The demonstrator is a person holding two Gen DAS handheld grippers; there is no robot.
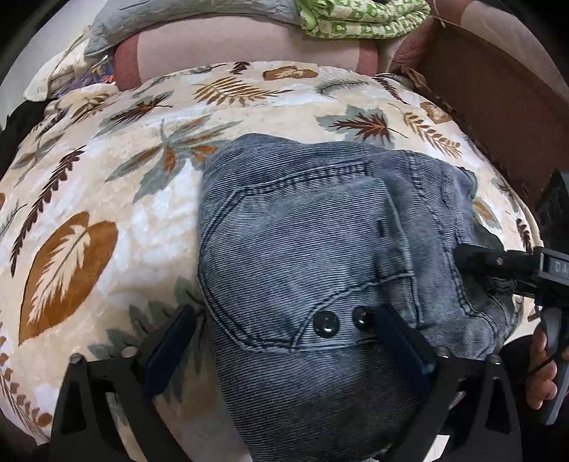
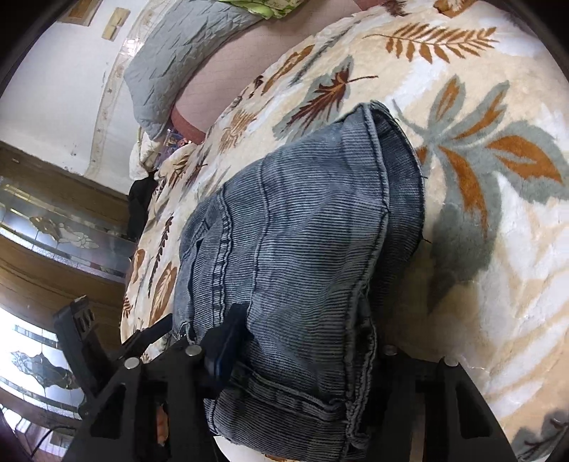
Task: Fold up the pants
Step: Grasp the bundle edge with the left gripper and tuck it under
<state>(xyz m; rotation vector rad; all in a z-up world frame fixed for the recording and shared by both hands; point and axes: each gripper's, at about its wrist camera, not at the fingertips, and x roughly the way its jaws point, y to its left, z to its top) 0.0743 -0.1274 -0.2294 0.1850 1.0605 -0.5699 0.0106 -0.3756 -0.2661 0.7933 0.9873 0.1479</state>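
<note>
The blue denim pants (image 1: 313, 248) lie folded into a thick bundle on the leaf-print blanket (image 1: 106, 213). My left gripper (image 1: 284, 341) is open, its fingers straddling the near end of the bundle by the two dark snaps (image 1: 325, 323). My right gripper (image 1: 498, 263) shows at the bundle's right edge in the left wrist view. In the right wrist view my right gripper (image 2: 302, 348) has the pants (image 2: 302, 231) between its jaws; the right finger is hidden under the cloth, so I cannot tell if it grips.
A grey pillow (image 1: 177, 25) and a green patterned cloth (image 1: 359, 17) lie at the far end of the bed. A brown wooden headboard (image 1: 498, 89) stands at the right. A wooden cabinet with glass panels (image 2: 53, 220) stands beside the bed.
</note>
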